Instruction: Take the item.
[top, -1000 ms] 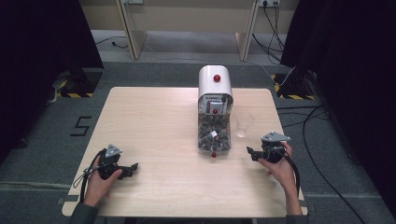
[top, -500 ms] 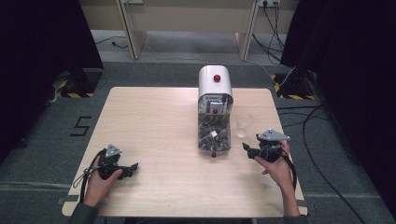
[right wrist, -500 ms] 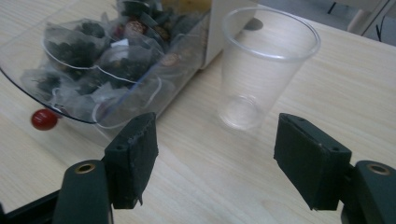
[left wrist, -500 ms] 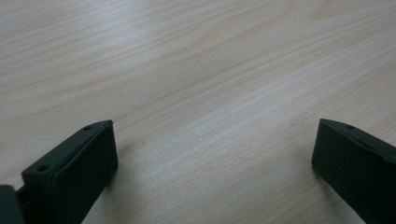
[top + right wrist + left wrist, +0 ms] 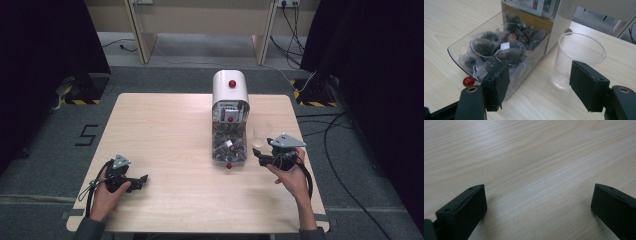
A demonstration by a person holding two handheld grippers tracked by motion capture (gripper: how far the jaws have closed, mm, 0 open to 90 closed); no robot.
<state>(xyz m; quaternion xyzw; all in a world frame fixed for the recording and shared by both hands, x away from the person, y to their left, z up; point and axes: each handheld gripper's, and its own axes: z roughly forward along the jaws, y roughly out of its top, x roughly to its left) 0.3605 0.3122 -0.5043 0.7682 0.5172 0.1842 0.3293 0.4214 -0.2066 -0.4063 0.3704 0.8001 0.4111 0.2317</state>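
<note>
Right gripper [image 5: 264,154] hovers just off the table [image 5: 165,125], beside the clear plastic cup [image 5: 577,58] and the tea-bag dispenser [image 5: 230,117]. Its jaws stand wide with nothing between them and have just been narrowing a little; my guess is they are being sized to the cup.

The cup stands upright, mouth up, long axis vertical, just beside the dispenser's right wall, apart from the jaws. It sits by the tray [image 5: 456,53], probably so a bag travels a short way.

The tray's open end faces the person, with the tea bags [image 5: 496,53] heaped loose in it. The dispenser's long axis runs away from the person (red knob [image 5: 468,81] at the near lip).

Left gripper [image 5: 139,180] rests low near the table's near left, jaws wide over bare wood, holding nothing; it looks parked.
</note>
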